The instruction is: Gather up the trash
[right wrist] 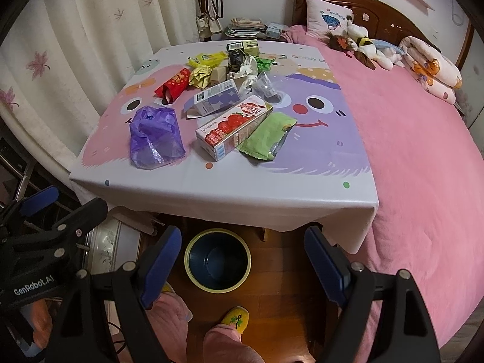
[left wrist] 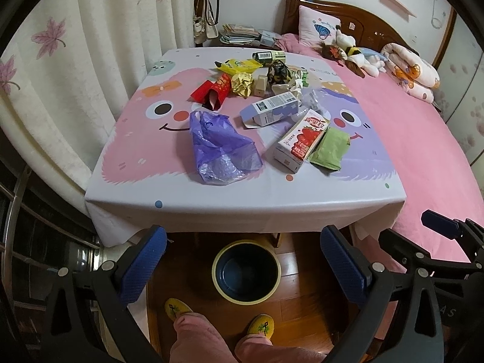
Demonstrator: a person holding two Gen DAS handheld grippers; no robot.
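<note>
Gaping wide (both empty), left gripper and right gripper jaws touch nothing.

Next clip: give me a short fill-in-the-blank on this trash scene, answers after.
1. The purple plastic bag lies on the ____.
2. The strawberry carton lies beside a ____ wrapper.
3. The bin stands on the floor and looks ____.
4. Both tongs, left and right, are ____.

Answers: table; green; empty; open

A home bedroom: beyond the tongs, a pink-covered bed with carved wooden headboard, pillow and stuffed toys; floral curtains hang to their left.
</note>
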